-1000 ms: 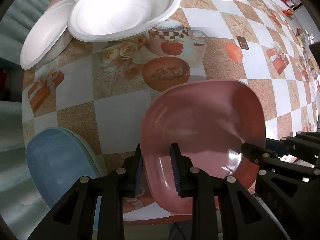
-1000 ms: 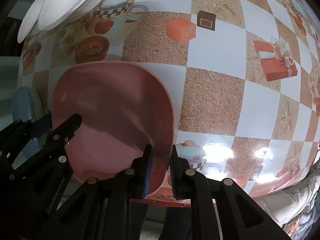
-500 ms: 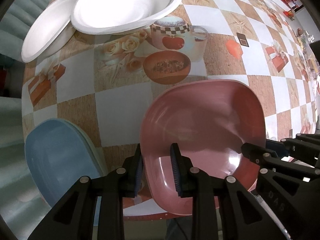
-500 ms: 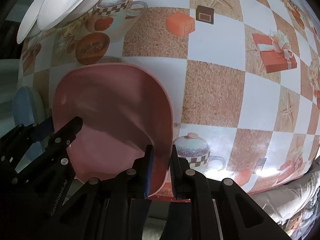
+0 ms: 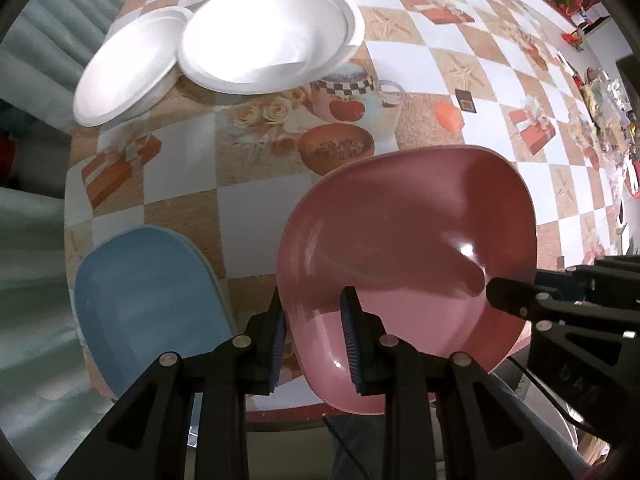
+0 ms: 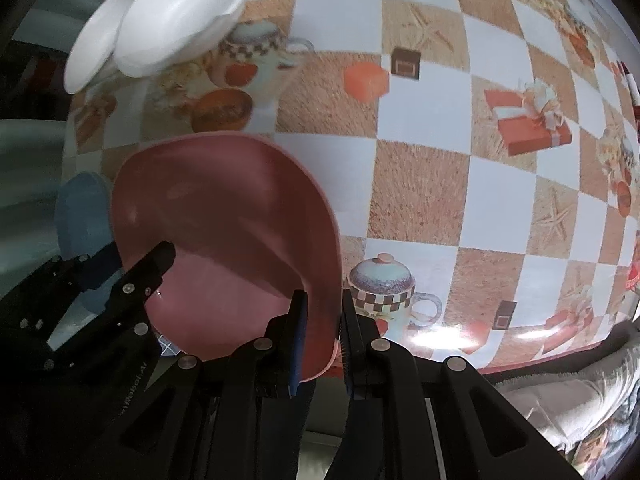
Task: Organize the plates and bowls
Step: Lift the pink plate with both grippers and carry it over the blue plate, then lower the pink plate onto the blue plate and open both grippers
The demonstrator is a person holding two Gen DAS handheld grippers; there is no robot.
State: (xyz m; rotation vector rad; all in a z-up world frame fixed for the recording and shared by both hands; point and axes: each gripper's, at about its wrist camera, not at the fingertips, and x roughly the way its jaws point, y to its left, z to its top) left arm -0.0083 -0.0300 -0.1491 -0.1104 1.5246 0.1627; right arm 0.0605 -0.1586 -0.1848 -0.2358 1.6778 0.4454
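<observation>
To the left of the left gripper's (image 5: 313, 334) jaws lies a blue plate (image 5: 148, 304), flat on the checkered tablecloth (image 5: 256, 216) near the table edge; a paler rim peeks out under its far side, so it may sit on a second plate, though that cannot be told for sure. Ahead of those jaws and well apart from them are the white plates (image 5: 264, 36): two overlapping ones are plain, and part of a third shows at the top, so three at least. Between the jaws themselves is the left rim of the one pink plate (image 5: 408, 248), pinched with one pad under the rim and one inside the dish. The plate spans across to the right gripper (image 6: 322, 330), whose jaws are pressed nearly together on the opposite rim, one pad on each face. My reading is that the two-sided hold is there to keep this broad, shallow plate level and stop it swinging from one edge; it appears clear of the cloth. A likely aim is to carry it left onto the blue plate, sorting coloured plates apart from the white ones.
</observation>
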